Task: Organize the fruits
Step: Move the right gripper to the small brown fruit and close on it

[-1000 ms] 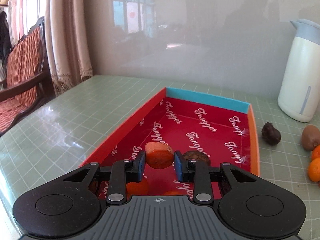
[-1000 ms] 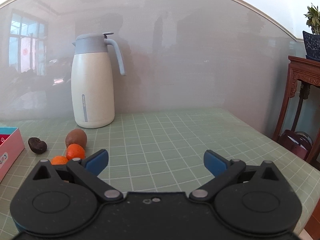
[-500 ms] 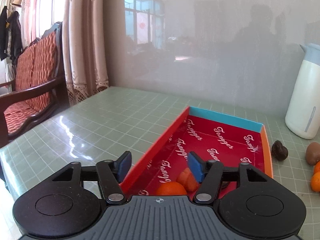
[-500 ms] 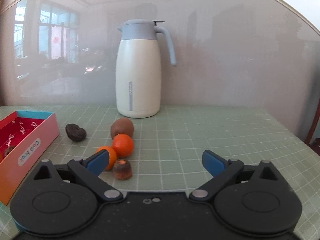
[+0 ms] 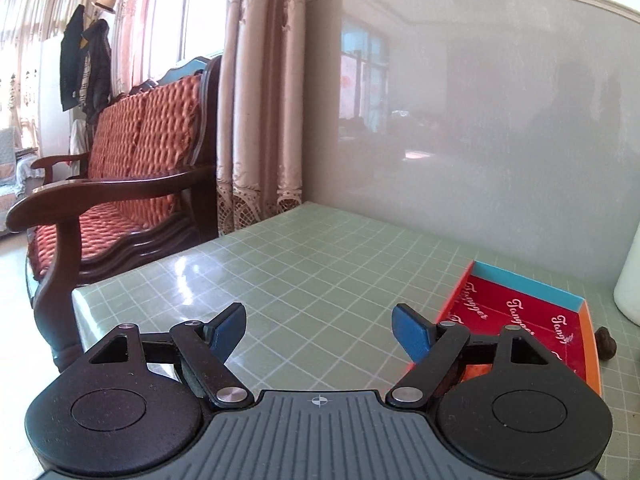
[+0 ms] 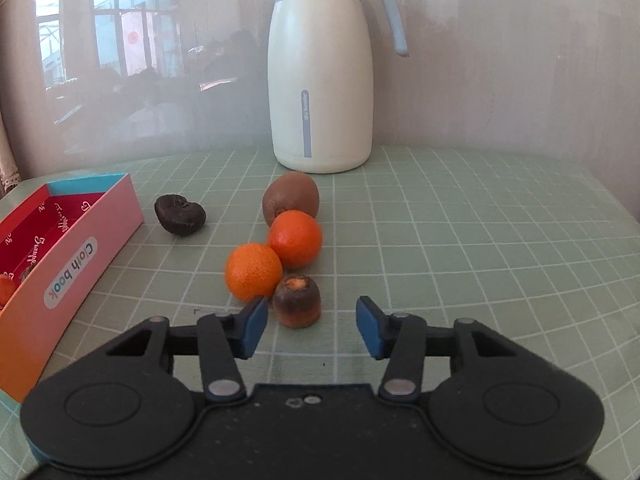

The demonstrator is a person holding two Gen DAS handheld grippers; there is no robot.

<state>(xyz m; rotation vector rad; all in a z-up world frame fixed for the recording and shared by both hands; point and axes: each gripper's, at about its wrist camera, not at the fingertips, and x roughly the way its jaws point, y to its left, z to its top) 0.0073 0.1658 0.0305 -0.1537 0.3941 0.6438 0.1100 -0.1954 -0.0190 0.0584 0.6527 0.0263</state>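
My left gripper is done with its drop: its jaws have just been opening, they stand spread with nothing between them over bare desk, and the box lies off to their right with some fruit just visible behind the right finger. So the step in hand is the next pick, and it belongs to my right gripper. Its jaws have just been closing in from wide, but they are still parted and touch nothing; the stub, a short dark piece with an orange cut top, stands upright just ahead of them, nearer my left pad than my right, and only partly inside the gap. Just beyond it, touching or nearly so, sit two oranges, the near orange right off my left fingertip and the far orange behind it, then a kiwi, with a dark fruit further left towards the box. I judge the next move to be a short push forward and a little left so the stub centres between the pads, then a squeeze on its sides. The risk I see is my left finger nudging the near orange and rolling it off.
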